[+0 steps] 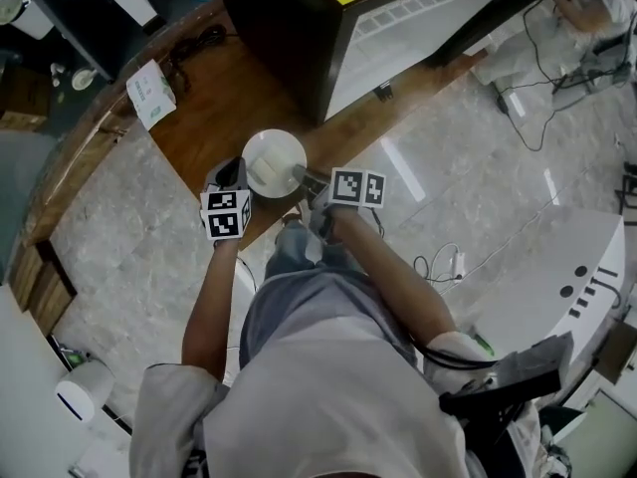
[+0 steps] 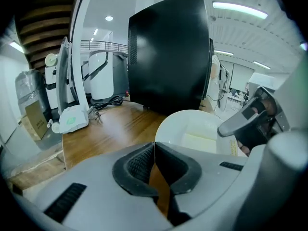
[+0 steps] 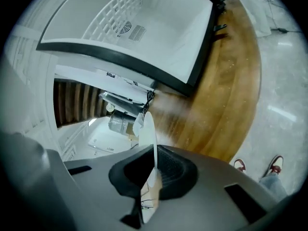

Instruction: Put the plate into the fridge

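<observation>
A round white plate (image 1: pixel 274 162) hangs above the wooden counter (image 1: pixel 214 118), in front of the black fridge (image 1: pixel 289 28), whose door stands open on a white inside (image 1: pixel 418 28). My right gripper (image 1: pixel 304 177) is shut on the plate's right rim; in the right gripper view the plate (image 3: pixel 148 129) stands edge-on between the pads of my right gripper (image 3: pixel 155 153), and the fridge's white inside (image 3: pixel 144 28) lies ahead. My left gripper (image 1: pixel 239 174) sits at the plate's left edge. In the left gripper view my left gripper (image 2: pixel 154 146) has its pads pressed together on nothing, and the plate (image 2: pixel 192 129) lies just beyond, to the right.
A white packet (image 1: pixel 151 93) and a coil of black cable (image 1: pixel 194 43) lie on the counter to the left. The black fridge side (image 2: pixel 168 52) rises behind the plate. Marble floor (image 1: pixel 478 167) with cables lies to the right, and a white machine (image 1: pixel 557 277) stands nearby.
</observation>
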A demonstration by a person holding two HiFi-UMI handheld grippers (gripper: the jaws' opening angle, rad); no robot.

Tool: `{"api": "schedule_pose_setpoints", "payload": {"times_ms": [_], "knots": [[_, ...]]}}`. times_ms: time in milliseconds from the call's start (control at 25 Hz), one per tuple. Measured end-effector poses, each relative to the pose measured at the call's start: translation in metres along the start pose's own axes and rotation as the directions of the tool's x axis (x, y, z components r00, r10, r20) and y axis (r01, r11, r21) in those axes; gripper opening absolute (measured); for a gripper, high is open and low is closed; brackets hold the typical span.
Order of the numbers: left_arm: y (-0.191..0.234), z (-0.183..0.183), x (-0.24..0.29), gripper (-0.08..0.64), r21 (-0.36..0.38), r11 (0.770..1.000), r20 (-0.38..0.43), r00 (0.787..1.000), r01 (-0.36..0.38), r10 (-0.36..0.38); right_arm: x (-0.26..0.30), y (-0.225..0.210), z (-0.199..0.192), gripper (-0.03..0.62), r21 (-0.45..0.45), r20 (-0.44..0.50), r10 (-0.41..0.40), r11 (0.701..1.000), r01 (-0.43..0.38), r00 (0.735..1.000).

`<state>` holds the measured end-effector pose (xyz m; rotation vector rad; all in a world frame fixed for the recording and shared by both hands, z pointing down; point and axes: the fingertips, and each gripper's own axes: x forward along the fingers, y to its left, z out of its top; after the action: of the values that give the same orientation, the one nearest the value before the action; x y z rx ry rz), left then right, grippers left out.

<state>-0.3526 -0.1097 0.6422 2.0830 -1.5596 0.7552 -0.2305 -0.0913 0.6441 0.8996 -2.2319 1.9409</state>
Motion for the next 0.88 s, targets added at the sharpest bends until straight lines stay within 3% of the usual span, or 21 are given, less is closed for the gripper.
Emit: {"api": "schedule_pose_setpoints", "payload": {"times_ms": [400,640,880], "knots": [[-0.085,0.013,-0.025,0.021,-0.024,0.999,0.047,0.998,0.031,-0.03,-0.098,-0.017,0.006,0.025,0.07,0.032,0.039,0.997,-0.041,0.999],[-0.177,0.03,-0.034,0.021,0.019,0.996,0.07,0.994,0.083,-0.084,-0.188,-0.034,0.031,0.023,0.103,0.1,0.074,0.991,-0.084,0.992],[-0.277,0.058,-0.041,0.021,0.057,0.989,0.119,0.983,0.135,-0.141,-0.28,-0.048,0.066,0.025,0.08,0.168,0.095,0.991,-0.109,0.981]]}}
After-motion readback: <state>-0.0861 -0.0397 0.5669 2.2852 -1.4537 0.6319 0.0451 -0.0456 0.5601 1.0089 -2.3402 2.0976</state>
